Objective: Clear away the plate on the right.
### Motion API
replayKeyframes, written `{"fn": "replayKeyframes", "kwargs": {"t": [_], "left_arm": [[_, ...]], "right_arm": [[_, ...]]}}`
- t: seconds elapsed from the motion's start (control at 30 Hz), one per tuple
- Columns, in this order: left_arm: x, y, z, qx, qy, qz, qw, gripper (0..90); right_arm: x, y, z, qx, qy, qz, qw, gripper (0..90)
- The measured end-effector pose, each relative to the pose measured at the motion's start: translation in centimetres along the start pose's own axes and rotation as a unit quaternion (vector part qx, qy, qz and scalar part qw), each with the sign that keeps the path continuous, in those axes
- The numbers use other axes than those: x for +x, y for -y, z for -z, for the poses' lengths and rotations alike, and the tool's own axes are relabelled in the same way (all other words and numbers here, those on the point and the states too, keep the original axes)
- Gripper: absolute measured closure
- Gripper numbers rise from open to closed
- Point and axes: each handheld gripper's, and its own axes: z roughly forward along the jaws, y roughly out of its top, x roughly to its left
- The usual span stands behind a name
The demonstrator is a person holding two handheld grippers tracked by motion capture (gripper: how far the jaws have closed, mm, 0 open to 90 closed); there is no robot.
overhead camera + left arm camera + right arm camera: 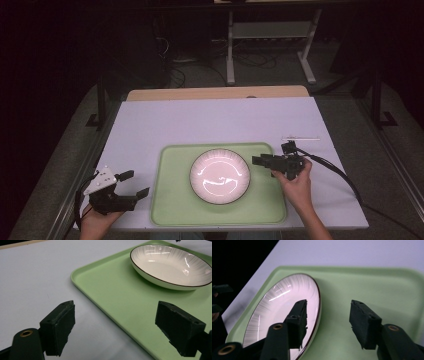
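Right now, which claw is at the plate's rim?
The right claw, open beside the white ribbed plate; the left claw hangs off the green tray.

Both hand-held grippers, left gripper (132, 183) and right gripper (258, 159), spread their fingers.

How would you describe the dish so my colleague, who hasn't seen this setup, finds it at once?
On the white-covered table lies a pale green tray. At its middle sits the plate: round, shallow, glossy white with fine ribbing and a thin dark rim, the tray's sole load.
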Motion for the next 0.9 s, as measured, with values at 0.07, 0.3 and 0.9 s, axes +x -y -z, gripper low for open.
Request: {"fn": "replayKeyframes", "kwargs": {"t": [0.07,0.3,0.9], "left_arm": [[0.0,0.0,0.0,0.000,0.000,-0.001,1.0000,16.0],[0.0,0.0,-0.1,0.002,0.000,-0.002,1.0000,16.0],[0.0,0.0,-0.2,0.003,-0.002,-0.001,1.0000,15.9]], "right_arm": [[-0.1,-0.2,0.7,-0.018,0.004,0.011,0.9998,43.0],[-0.3,-0.3,2.9,-0.054,0.036,0.078,0.9948,37.8],[-1.0,1.5,6.2,-0.059,0.111,0.141,0.9820,24.8]]}}
